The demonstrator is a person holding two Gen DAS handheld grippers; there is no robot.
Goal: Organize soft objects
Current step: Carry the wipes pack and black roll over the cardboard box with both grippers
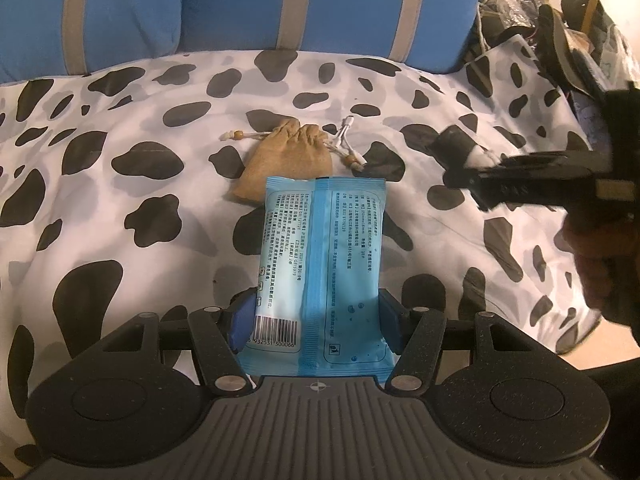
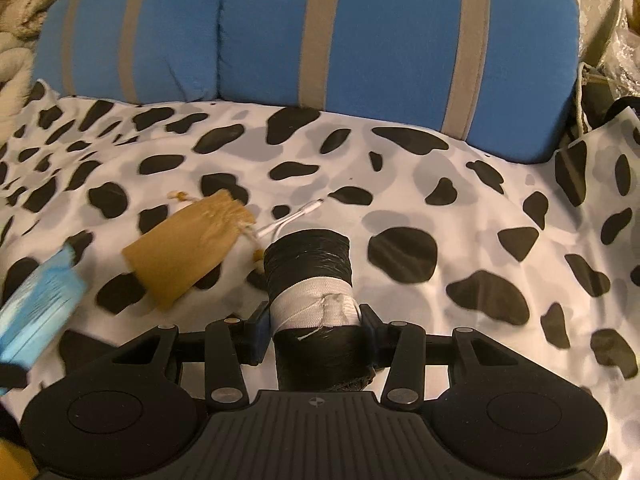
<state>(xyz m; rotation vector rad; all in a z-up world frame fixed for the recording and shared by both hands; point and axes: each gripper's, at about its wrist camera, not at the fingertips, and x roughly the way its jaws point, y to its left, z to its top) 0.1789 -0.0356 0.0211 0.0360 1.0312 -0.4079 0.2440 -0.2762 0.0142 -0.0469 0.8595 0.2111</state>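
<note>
The left gripper [image 1: 316,316] is clamped on a blue wipes packet [image 1: 320,264]; its blue pads press the packet's two long edges near the barcode end, and the rest of the packet reaches forward past the fingertips, over a bedspread [image 1: 120,184] with a white ground and black blotches. Just beyond the packet's far end, partly hidden behind it, lies a tan drawstring pouch [image 1: 286,160] with beaded cords; a thin white cable [image 1: 344,132] lies at the pouch's gathered mouth, ahead of the jaws and a little to the right.

The right gripper [image 2: 314,330] is closed on a black roll [image 2: 310,276] wrapped by a white band — the pads squeeze its sides just below the band, and the roll points forward out of the jaws, clear of the bedspread [image 2: 400,184]; in the left wrist view this gripper [image 1: 480,164] is blurred, off to the right of the left jaws. From the right jaws the pouch [image 2: 188,248] lies ahead to the left, the cable [image 2: 292,216] runs forward from behind the roll's far end, and the packet [image 2: 40,300] appears at the far left, blurred. A blue cushion with grey stripes [image 2: 260,32] stands beyond everything, straight ahead of both pairs of jaws.
</note>
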